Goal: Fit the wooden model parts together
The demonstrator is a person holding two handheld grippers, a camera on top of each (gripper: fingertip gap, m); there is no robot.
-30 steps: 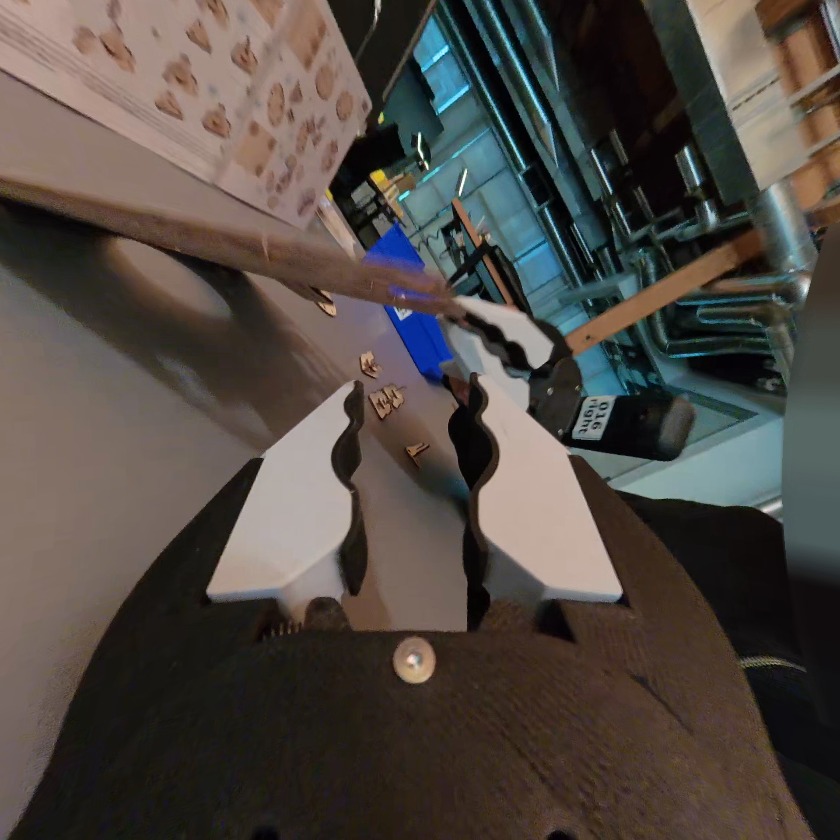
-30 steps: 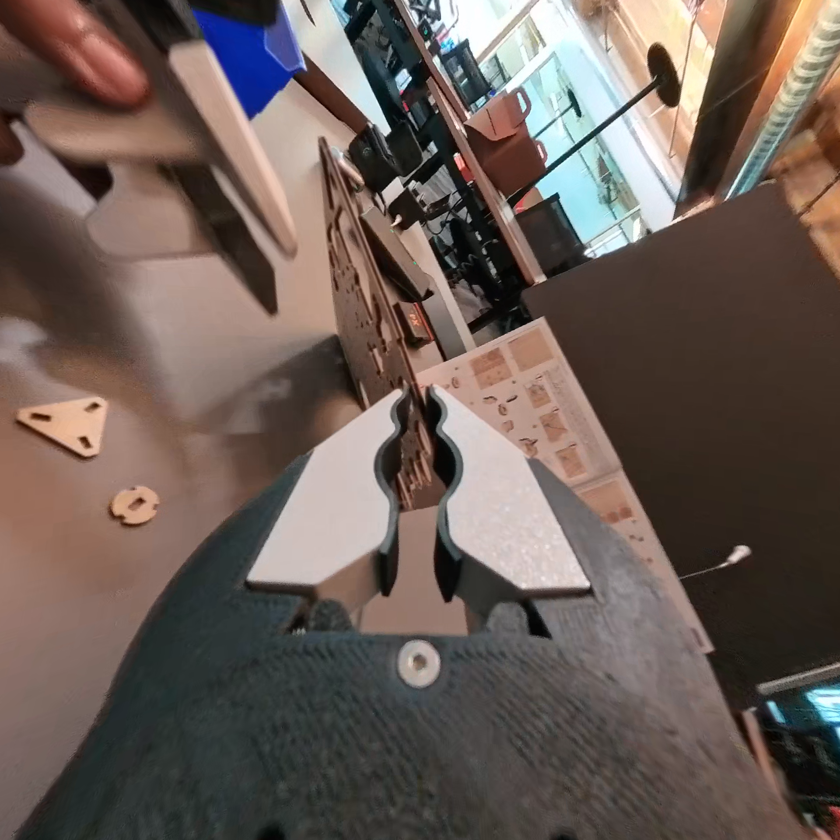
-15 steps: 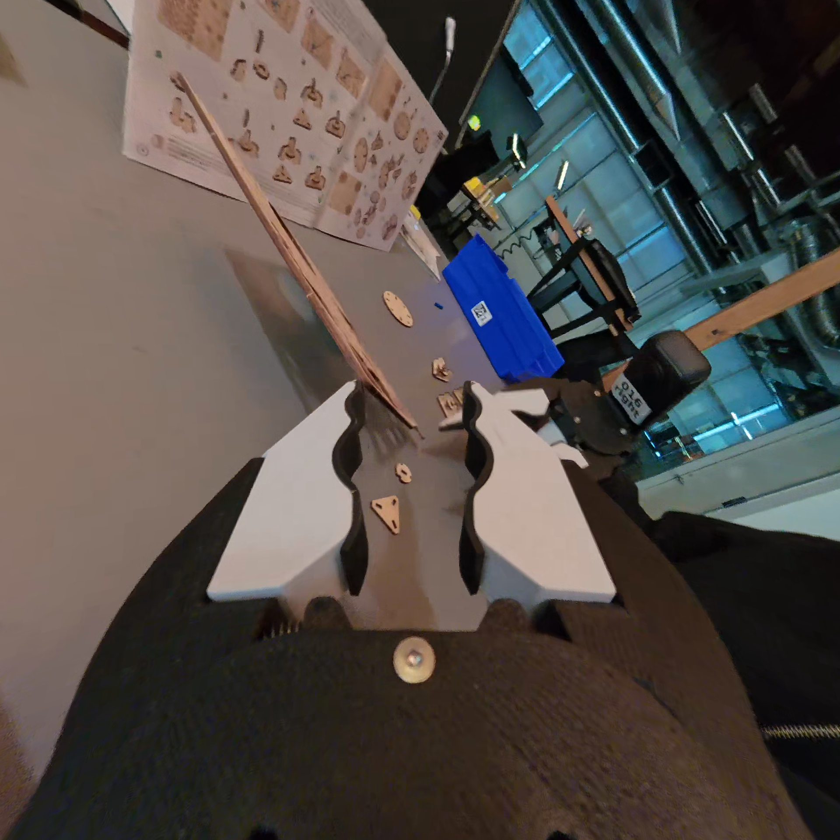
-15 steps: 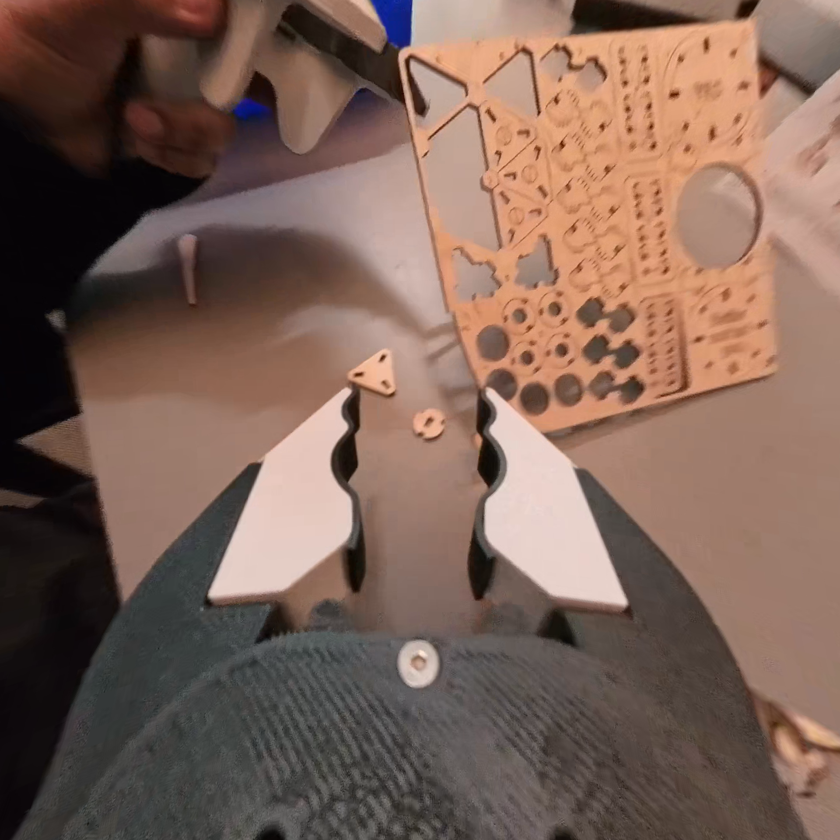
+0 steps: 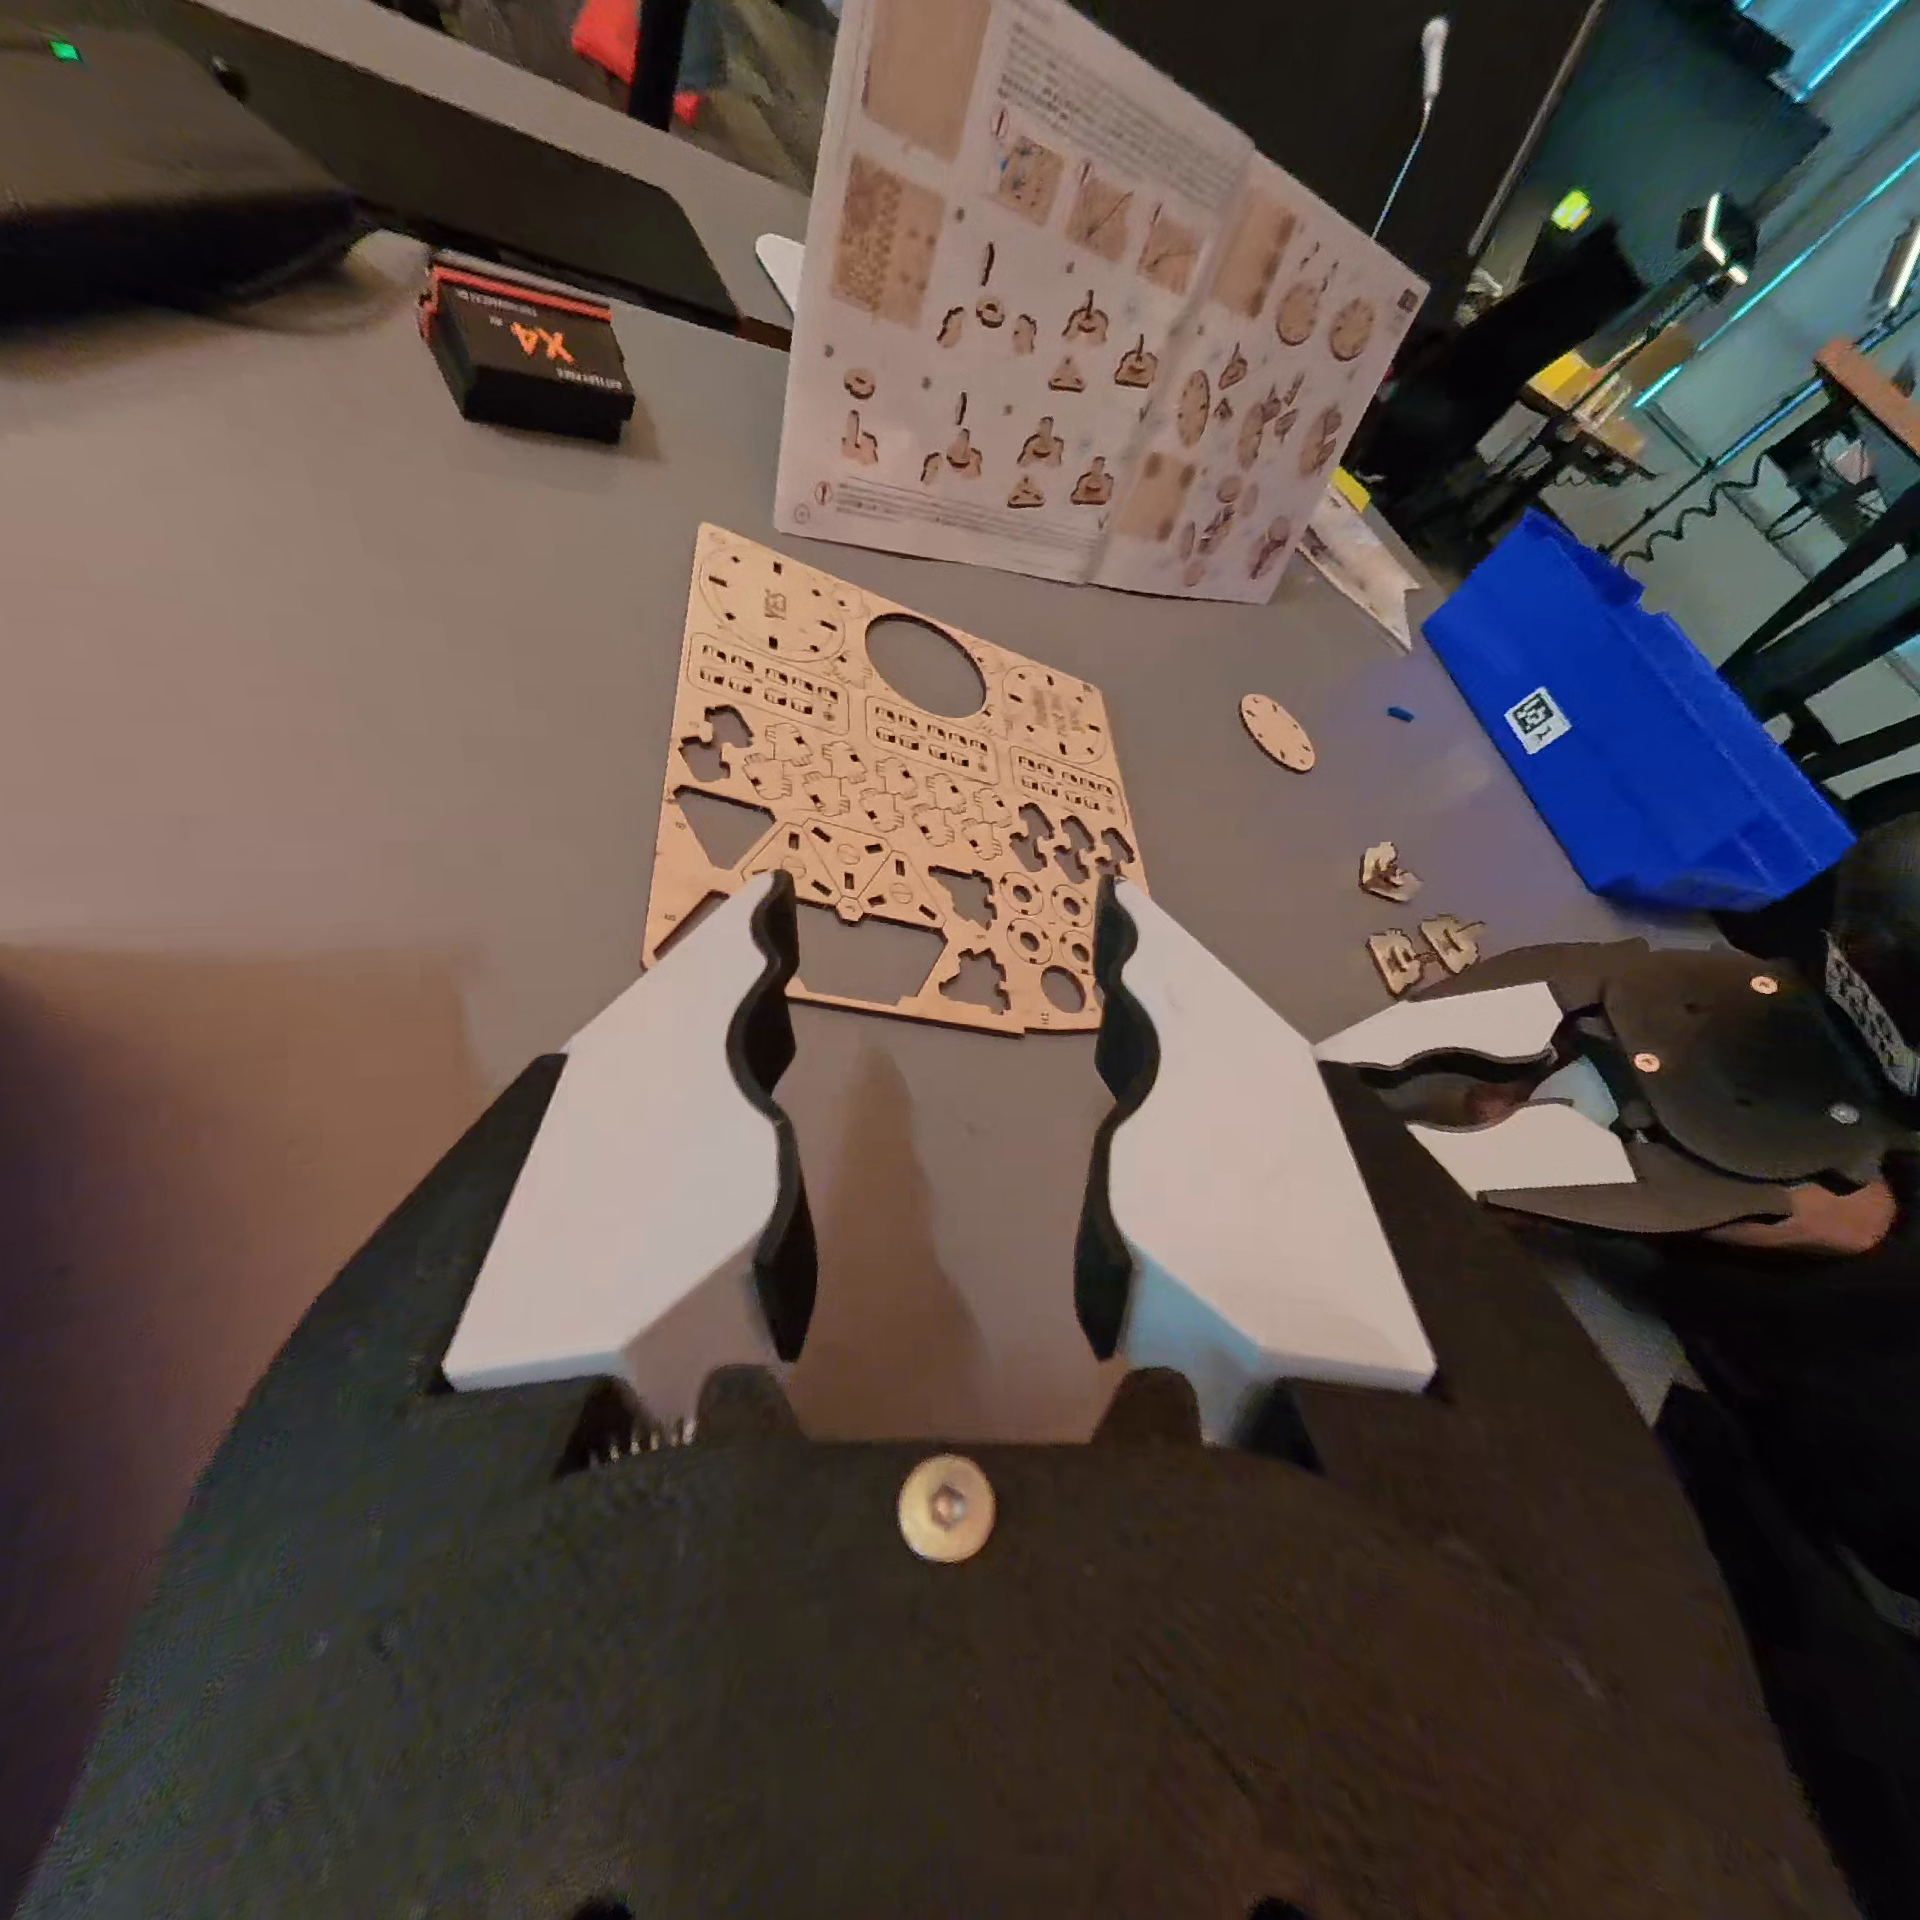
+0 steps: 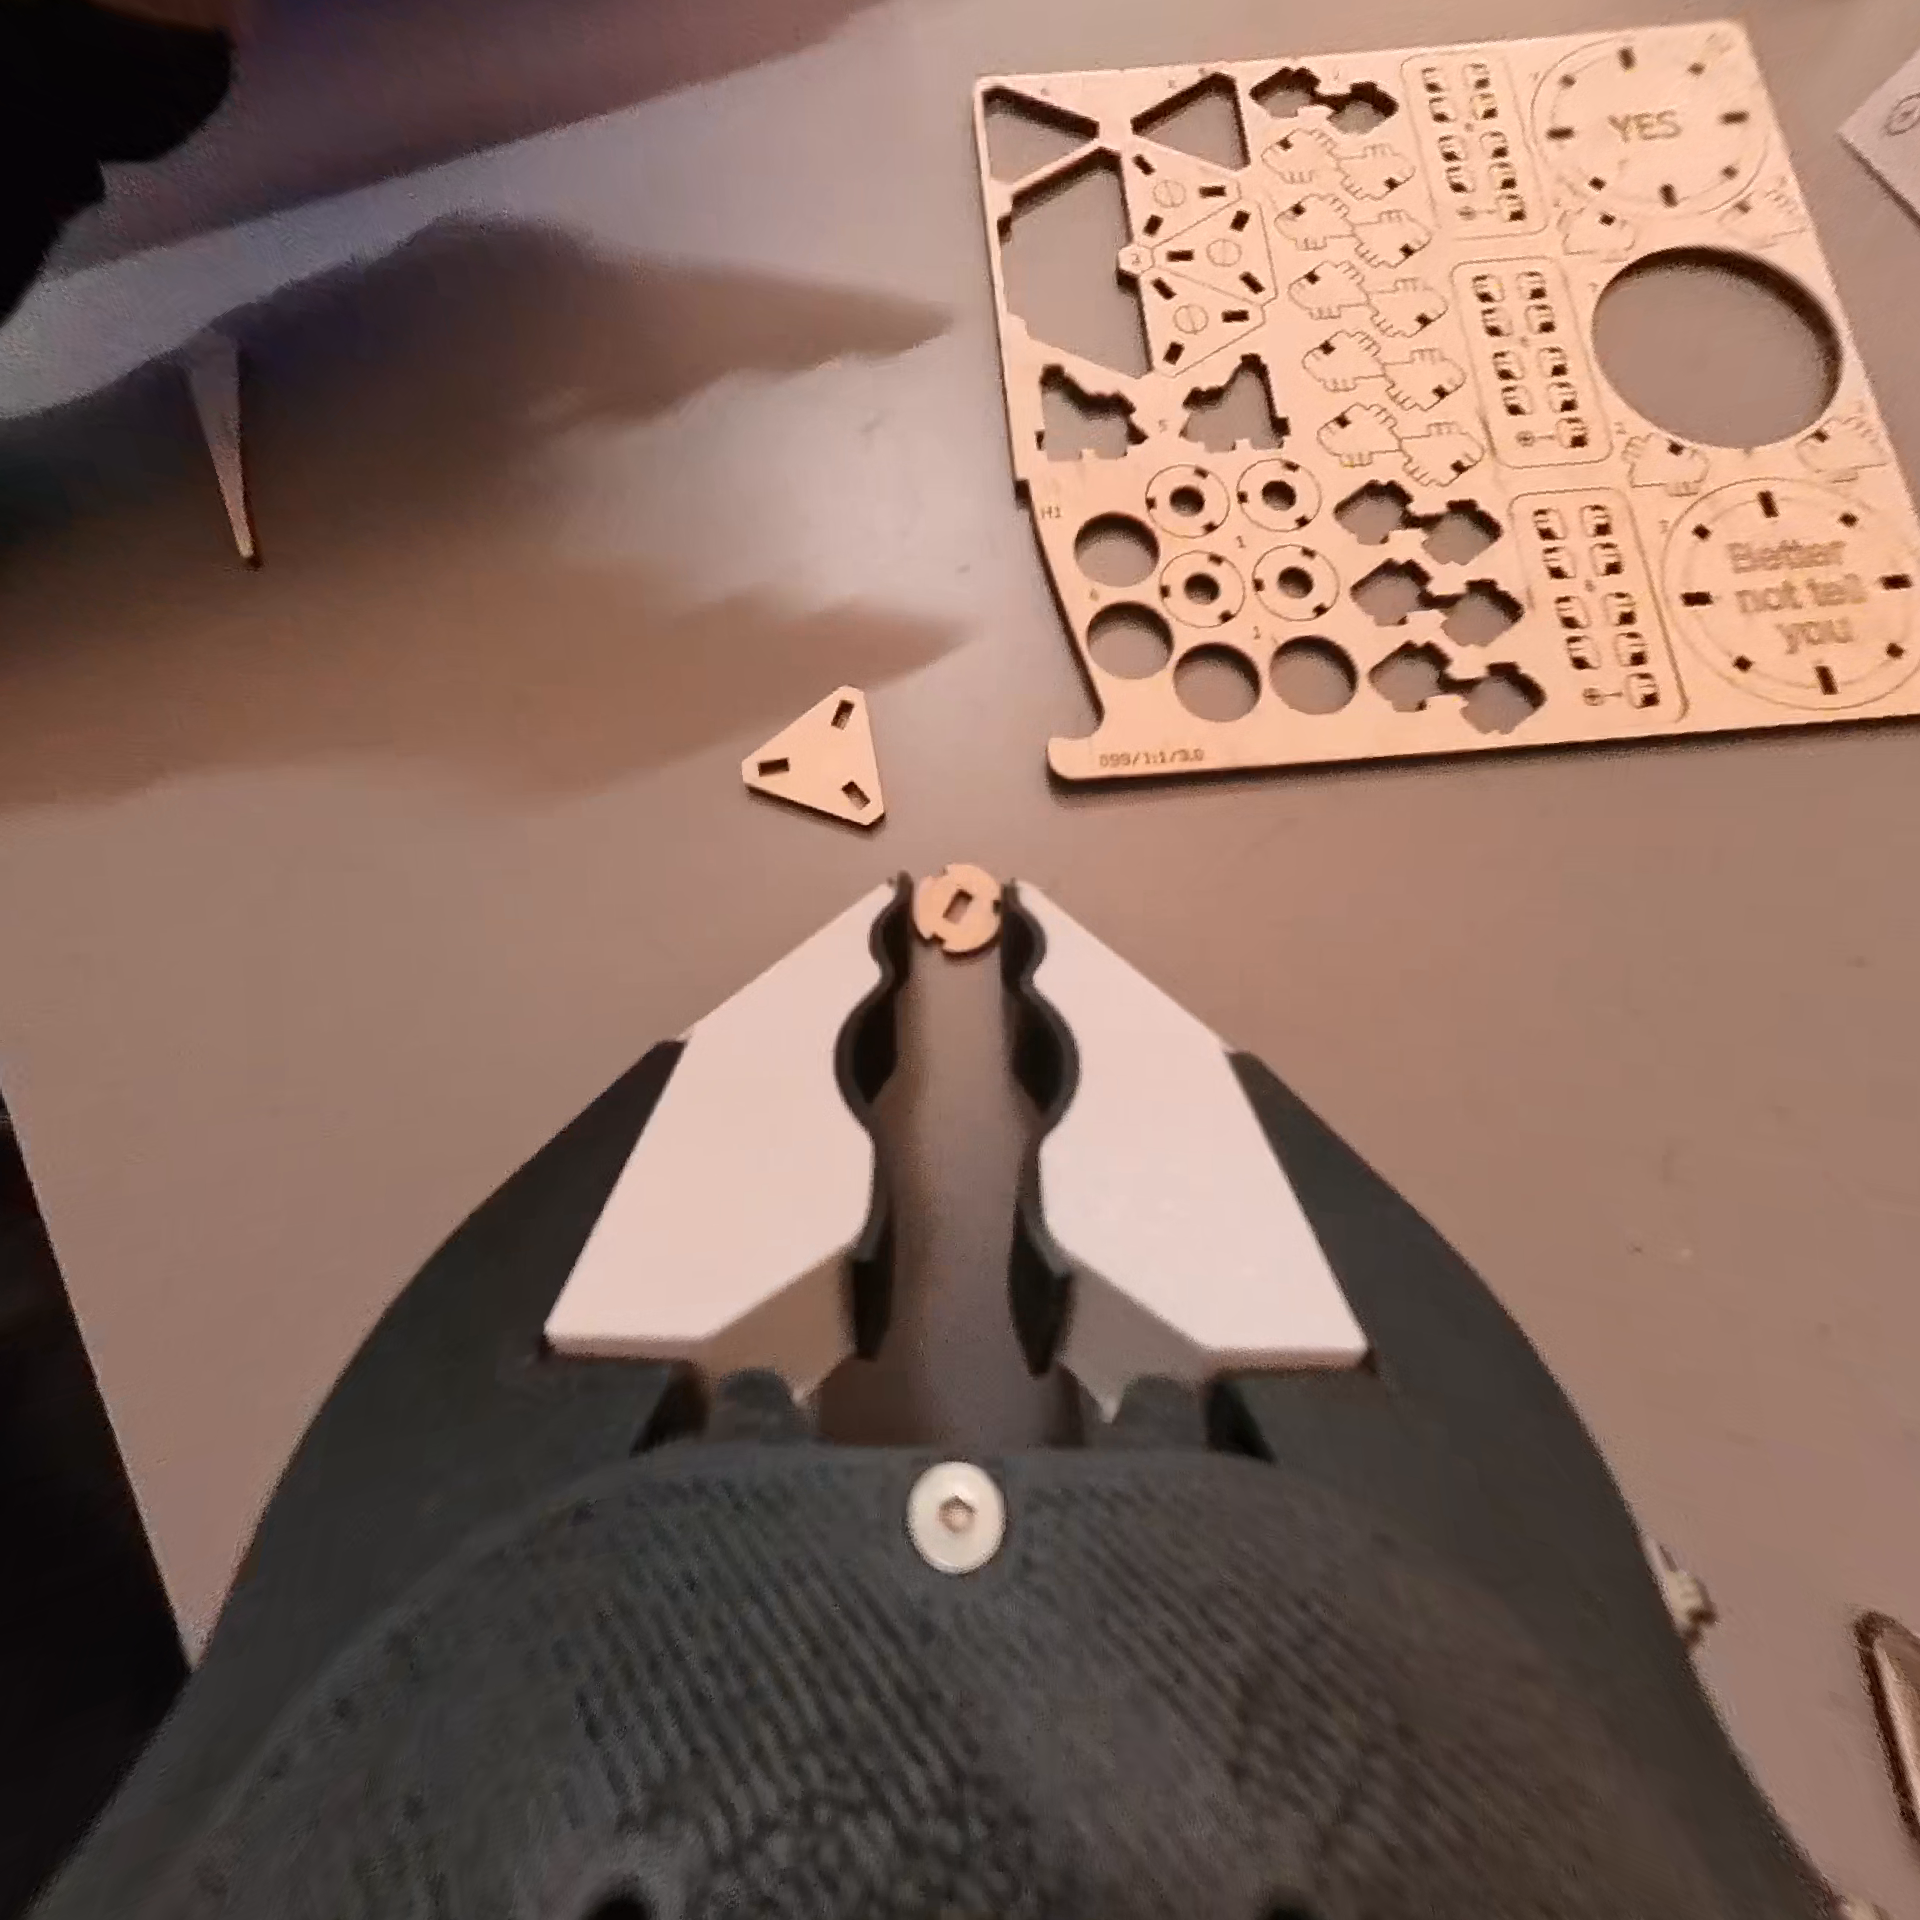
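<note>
Fingertips of the right gripper [image 6: 958, 902] pinch a small round wooden disc [image 6: 958, 912] just above the grey table [image 6: 1351, 1039]; the left gripper [image 5: 940, 914] hangs spread and bare over a laser-cut wooden sheet [image 5: 894, 790], with a blue bin [image 5: 1621, 727] and folded instruction leaflet [image 5: 1070, 343] beyond, dim workshop behind

Each gripper [image 5: 940, 904] has white wedge fingers [image 5: 644, 1164] lined with wavy black pads. A black textured body carries one silver screw [image 5: 945, 1507]
</note>
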